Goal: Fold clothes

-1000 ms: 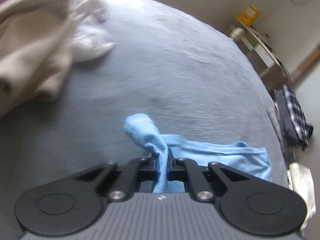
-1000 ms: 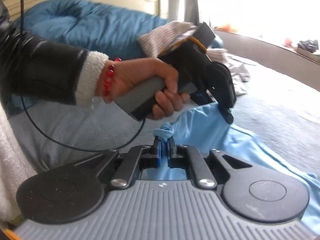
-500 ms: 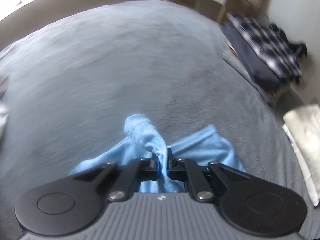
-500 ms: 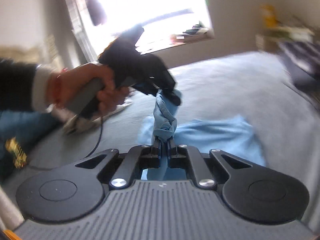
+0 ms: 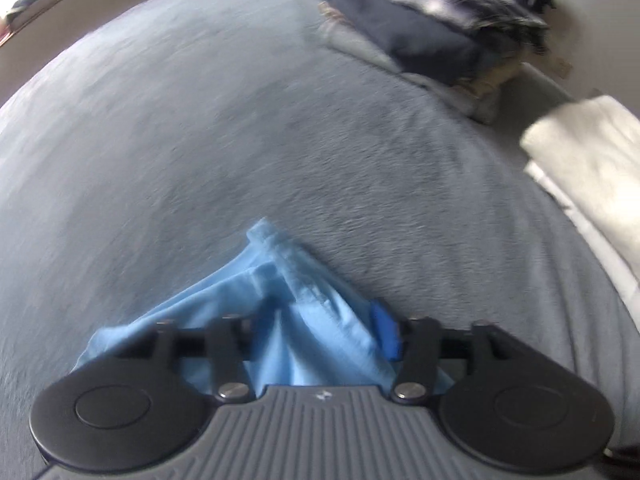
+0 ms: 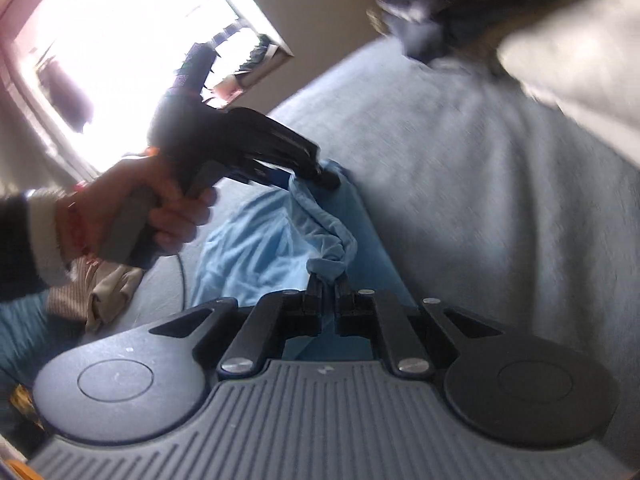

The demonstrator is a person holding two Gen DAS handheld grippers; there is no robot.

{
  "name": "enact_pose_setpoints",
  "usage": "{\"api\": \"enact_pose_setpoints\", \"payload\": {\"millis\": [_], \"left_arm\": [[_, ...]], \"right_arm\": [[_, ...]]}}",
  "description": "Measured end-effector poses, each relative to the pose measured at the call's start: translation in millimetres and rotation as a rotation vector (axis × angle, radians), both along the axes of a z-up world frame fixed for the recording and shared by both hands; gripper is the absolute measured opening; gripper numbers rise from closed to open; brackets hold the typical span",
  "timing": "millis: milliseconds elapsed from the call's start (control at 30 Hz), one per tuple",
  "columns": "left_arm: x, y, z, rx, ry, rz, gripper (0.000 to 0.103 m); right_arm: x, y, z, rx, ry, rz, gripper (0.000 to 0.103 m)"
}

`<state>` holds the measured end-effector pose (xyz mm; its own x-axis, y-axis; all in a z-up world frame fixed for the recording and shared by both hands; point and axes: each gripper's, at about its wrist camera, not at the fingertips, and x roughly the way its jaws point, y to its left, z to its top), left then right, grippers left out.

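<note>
Laying out: blue garment (image 5: 304, 320) low over the grey bed (image 5: 280, 140), mid-bed. Left hand-held gripper (image 5: 324, 328): jaws spread, cloth draped loose between them. Right hand-held gripper (image 6: 329, 304): pinching a twisted corner of the garment. Dark stack (image 5: 432, 20) and white stack (image 5: 588, 160) at the bed's far right edge. Step judged: spreading flat; next calls for untwisting the corner, then releasing it.
</note>
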<state>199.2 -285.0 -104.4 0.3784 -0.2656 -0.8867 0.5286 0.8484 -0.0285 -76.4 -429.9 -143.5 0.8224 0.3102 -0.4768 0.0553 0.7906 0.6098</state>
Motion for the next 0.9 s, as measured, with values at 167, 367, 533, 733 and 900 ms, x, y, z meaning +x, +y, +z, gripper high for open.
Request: {"api": "enact_pose_setpoints", "payload": {"millis": [167,367,533,733,900], "left_arm": [[-7.8,14.9,25.9,-0.082,-0.028,-0.022,0.069],[-21.3,59.3,73.8,-0.148,-0.077,-0.028,0.076],[-69.6,105.4,82.5,0.01,-0.071,-0.105,0.077],[-143.7,171.4,28.8,0.037,0.066,-0.062,0.077],[-179.6,197.1,-17.1,-0.053,0.16,0.032,0.071]], "right_arm": [[5.0,-15.2,-22.8,0.15,0.072,-0.058,0.004],[5.3,-21.0,-31.1,0.248,0.112,-0.095,0.004],[7.2,-22.7,-29.0,0.284,0.139,-0.086,0.008],[9.6,-24.8,-26.4,0.327,0.171,-0.075,0.015],[8.3,-28.0,-23.1,0.335,0.194,-0.075,0.028]]}}
